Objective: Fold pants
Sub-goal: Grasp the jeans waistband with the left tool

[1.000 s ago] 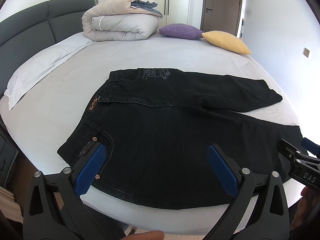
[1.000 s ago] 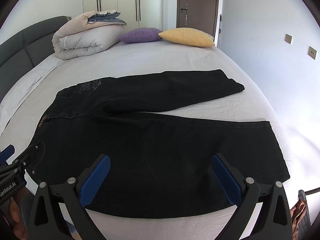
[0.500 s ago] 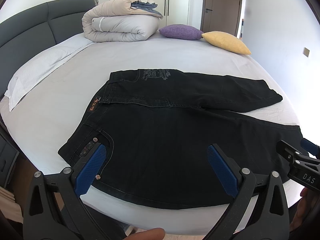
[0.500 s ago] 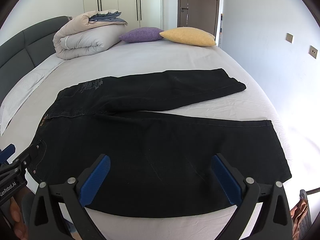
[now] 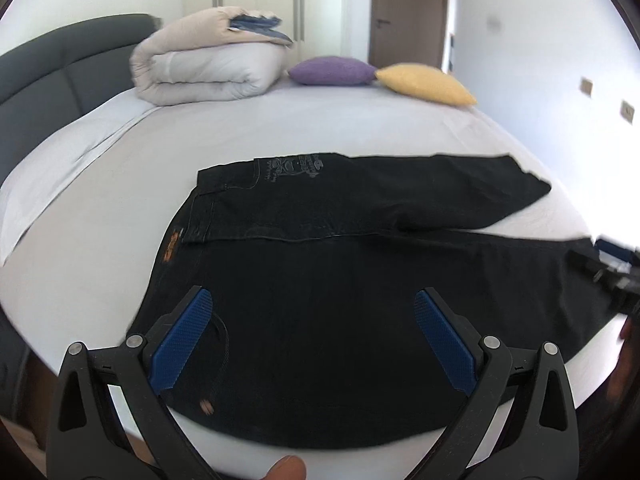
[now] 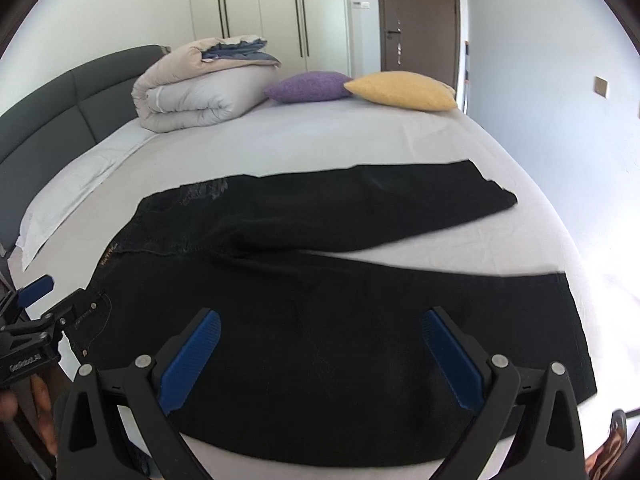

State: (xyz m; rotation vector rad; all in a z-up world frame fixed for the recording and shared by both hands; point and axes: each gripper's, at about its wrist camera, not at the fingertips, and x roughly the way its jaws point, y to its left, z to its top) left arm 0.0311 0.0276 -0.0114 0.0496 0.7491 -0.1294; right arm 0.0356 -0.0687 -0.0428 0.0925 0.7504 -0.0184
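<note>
Black pants (image 5: 360, 320) lie beneath my left tongs (image 5: 316, 336) and right tongs (image 6: 320, 356), both wide open, empty; a one-layer pinch risks skewing the fold.

Your left gripper (image 5: 316, 332) hangs with its jaws spread wide, blue pads (image 5: 180, 344) over the black pants (image 5: 340, 300), nothing between them. The left finger sits by the pocket stitching near the waistband; the right finger is over the near leg. Beyond the fingertips the far leg angles off to the right across the white bed (image 5: 280, 136). Further ahead: a rolled duvet (image 5: 208, 68), a purple cushion (image 5: 332, 71) and a yellow cushion (image 5: 424, 84). Far right of the right finger, your right gripper (image 5: 612, 268) shows blurred at the near leg's hem.
</note>
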